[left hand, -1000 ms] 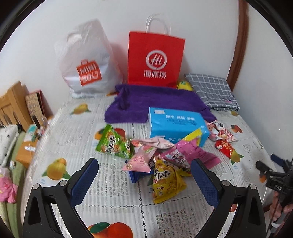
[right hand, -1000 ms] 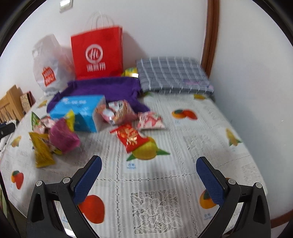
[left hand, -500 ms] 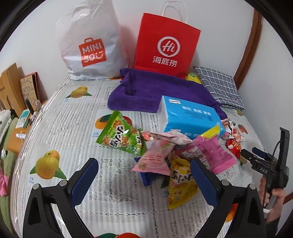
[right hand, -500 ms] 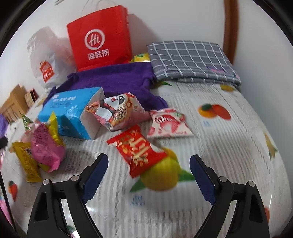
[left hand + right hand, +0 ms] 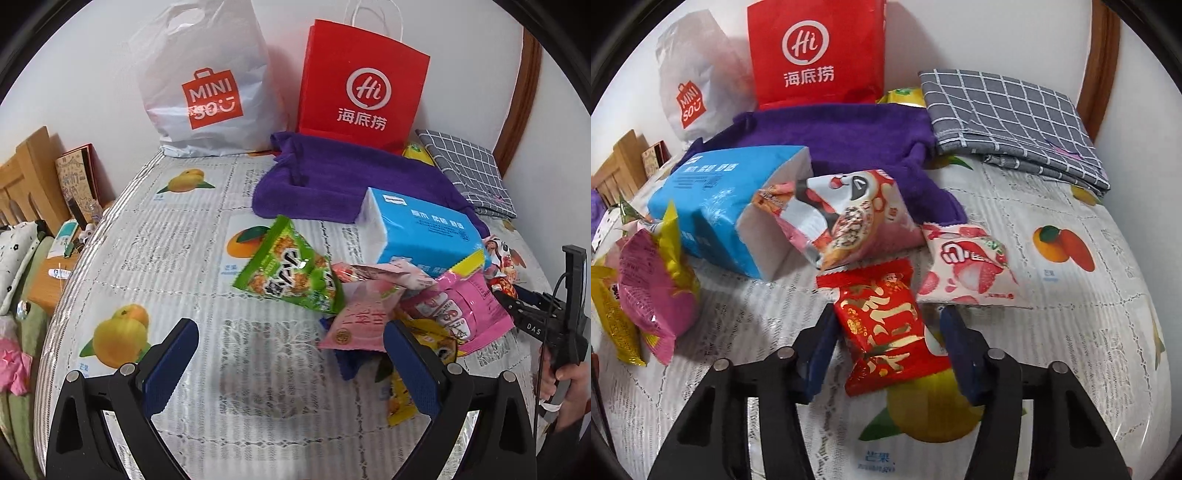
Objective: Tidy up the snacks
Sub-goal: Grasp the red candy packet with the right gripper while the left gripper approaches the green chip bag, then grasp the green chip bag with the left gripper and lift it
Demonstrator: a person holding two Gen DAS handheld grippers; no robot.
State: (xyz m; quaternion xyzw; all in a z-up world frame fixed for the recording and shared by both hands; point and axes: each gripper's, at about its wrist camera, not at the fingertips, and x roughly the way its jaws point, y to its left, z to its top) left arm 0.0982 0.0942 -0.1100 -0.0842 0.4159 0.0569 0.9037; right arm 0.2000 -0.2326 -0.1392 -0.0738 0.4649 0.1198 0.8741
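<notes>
Low in the middle of the right wrist view, the right gripper (image 5: 888, 317), jaws just closed in from wide and now narrowly apart, blue pads on either side of a red foil snack packet (image 5: 882, 325). Left pad right at the packet's edge, a thin sliver of gap at the right pad; no clear squeeze on the wrapper. Packet flat on the fruit-print tablecloth (image 5: 166, 229), partly over a printed mango. Just above it, a panda-print packet (image 5: 849, 214) against the open end of a blue tissue pack (image 5: 701, 195); to the right, touching the panda packet's corner, a strawberry-print packet (image 5: 967, 269). Farther up, a purple towel (image 5: 842, 136), a red paper bag (image 5: 816, 51), a white Miniso bag (image 5: 690, 85) and, at upper right, a folded grey checked cloth (image 5: 1008, 110). In the left wrist view, the left gripper (image 5: 290, 328) spread wide along the bottom, nothing between the pads but bare cloth. Right pad close to a heap of snacks right of centre: a green packet (image 5: 291, 277), a pale pink peach packet (image 5: 362, 317), a magenta packet (image 5: 469, 310) and a yellow packet (image 5: 399, 402) partly behind that finger. At the right edge of that view, a hand (image 5: 569, 384) on the other tool's handle.
</notes>
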